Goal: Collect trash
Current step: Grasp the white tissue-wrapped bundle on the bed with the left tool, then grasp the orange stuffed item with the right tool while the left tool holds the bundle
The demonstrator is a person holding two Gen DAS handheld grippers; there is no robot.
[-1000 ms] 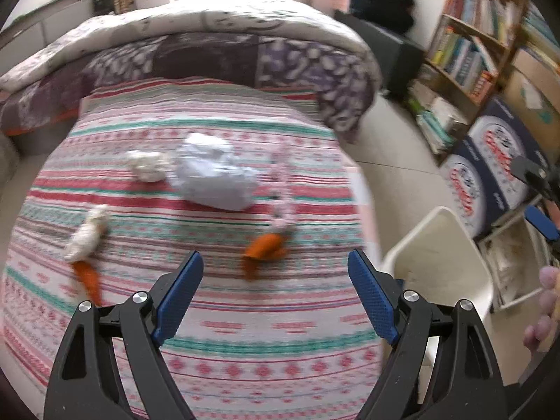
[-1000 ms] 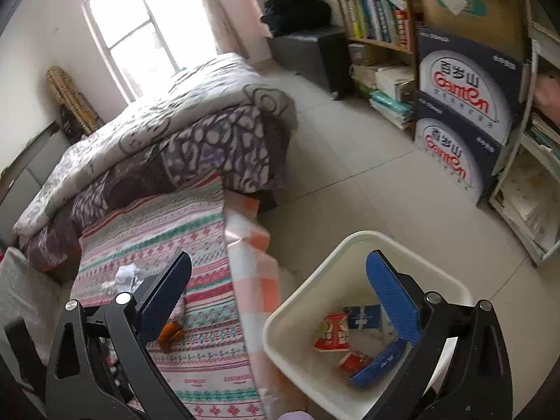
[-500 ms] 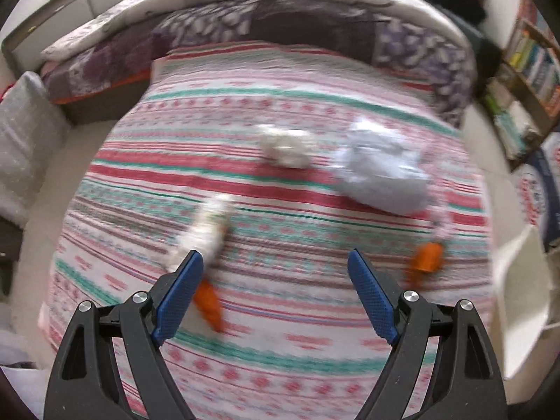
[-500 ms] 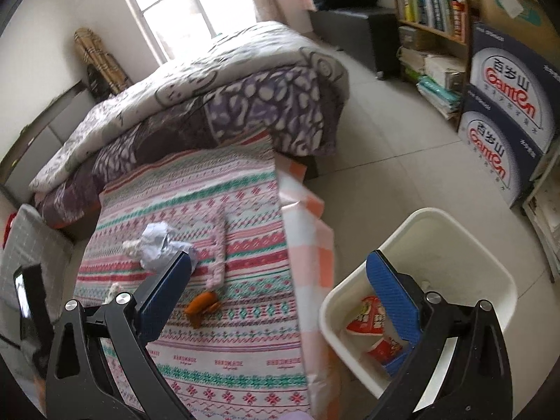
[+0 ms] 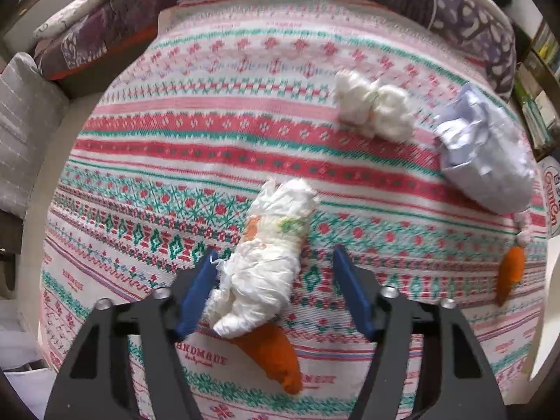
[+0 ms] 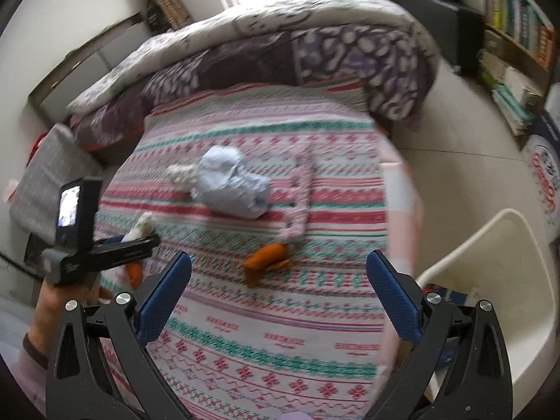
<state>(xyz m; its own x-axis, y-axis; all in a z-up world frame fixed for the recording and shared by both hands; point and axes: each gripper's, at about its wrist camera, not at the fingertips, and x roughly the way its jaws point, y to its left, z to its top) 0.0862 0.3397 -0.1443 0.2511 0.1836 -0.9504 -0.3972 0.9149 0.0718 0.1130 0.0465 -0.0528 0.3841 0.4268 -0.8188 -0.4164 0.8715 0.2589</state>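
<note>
A crumpled white wrapper [image 5: 269,259] lies on the striped bedspread [image 5: 210,147], its lower end over an orange piece [image 5: 276,357]. My left gripper [image 5: 273,250] points down around it and its jaws are closing. The left pad [image 5: 199,287] touches the wrapper's edge, while the right pad [image 5: 350,290] stands apart from it. Farther off lie a white tissue wad [image 5: 371,108] and a pale blue crumpled paper [image 5: 483,154]. My right gripper [image 6: 279,254] hangs open over the bed with nothing between its fingers, above a second orange piece [image 6: 266,259] on a pink braided rope [image 6: 301,192].
A white bin [image 6: 490,224] stands on the floor at the bed's right, with trash inside. A purple patterned quilt [image 6: 315,52] is piled at the far end of the bed. Bookshelves [image 6: 518,35] and printed boxes [image 6: 542,175] line the right wall. A grey cushion [image 5: 21,122] sits left.
My left gripper has swung left and down over the bed onto the white wrapper, and its jaws have narrowed around it. My right gripper has swung from the bin toward the bed.
</note>
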